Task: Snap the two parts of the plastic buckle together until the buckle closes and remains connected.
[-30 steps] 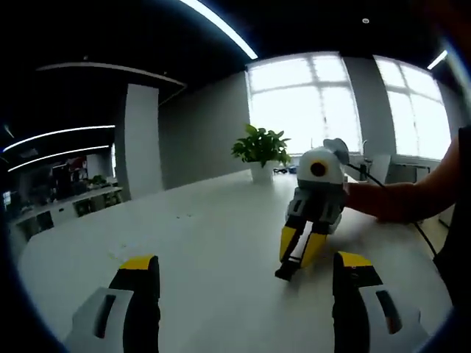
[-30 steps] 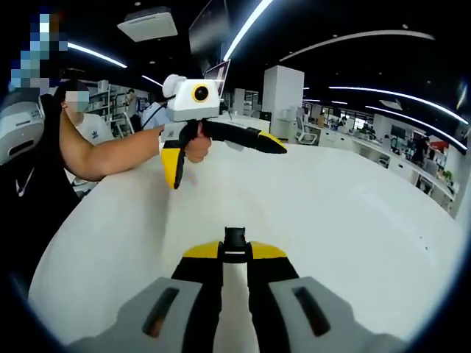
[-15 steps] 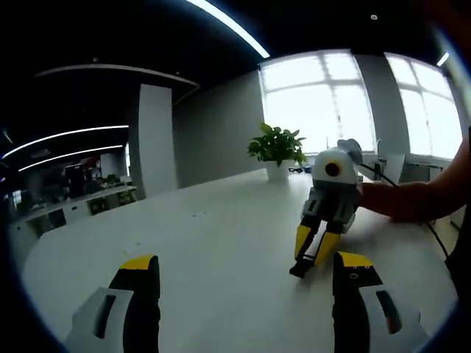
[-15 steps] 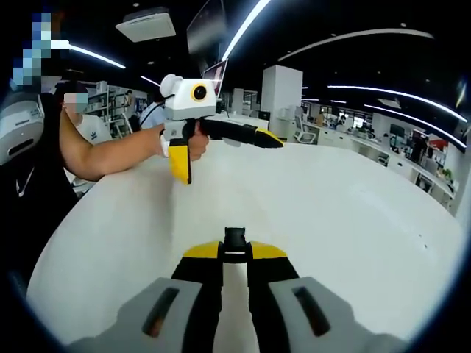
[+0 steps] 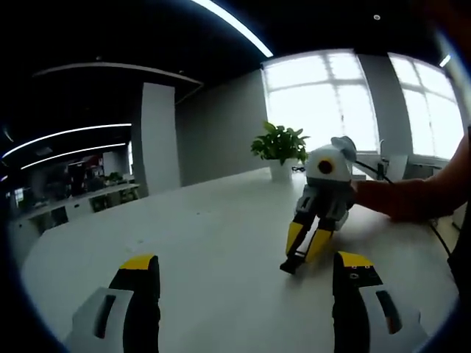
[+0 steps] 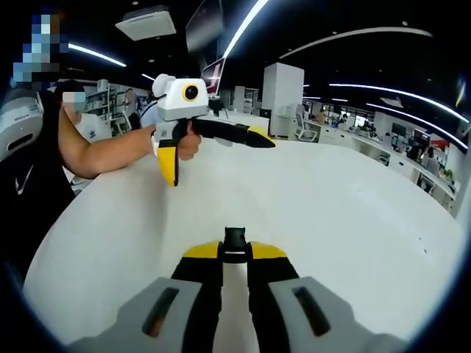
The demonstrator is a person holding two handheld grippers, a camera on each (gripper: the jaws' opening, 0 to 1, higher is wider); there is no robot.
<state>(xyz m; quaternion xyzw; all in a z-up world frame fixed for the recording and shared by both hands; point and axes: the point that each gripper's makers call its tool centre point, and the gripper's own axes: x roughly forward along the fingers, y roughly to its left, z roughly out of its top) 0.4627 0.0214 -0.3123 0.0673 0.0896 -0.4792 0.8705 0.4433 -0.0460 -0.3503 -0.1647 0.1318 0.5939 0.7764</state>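
A small black buckle part (image 6: 235,237) sticks up from the tips of my right gripper (image 6: 235,250), which is shut on it low over the white table (image 6: 346,213). From the left gripper view, that right gripper (image 5: 294,261) slants down toward the table with the dark piece (image 5: 289,266) at its tips. My left gripper (image 5: 246,263) stands open wide with nothing between its jaws. In the right gripper view the left gripper (image 6: 219,162) hangs at the far left of the table, one jaw pointing down and the other pointing right.
A potted plant (image 5: 278,147) stands at the table's far edge by the windows. A person's forearm (image 6: 103,154) reaches in from the left, with a seated body behind it. A cable (image 5: 434,239) trails from the right hand. Office desks lie beyond the table.
Seen from the left gripper view, the right gripper has swung slightly left and lower with the black piece. In the right gripper view, the left gripper has drifted a little left. Both grips are unchanged.
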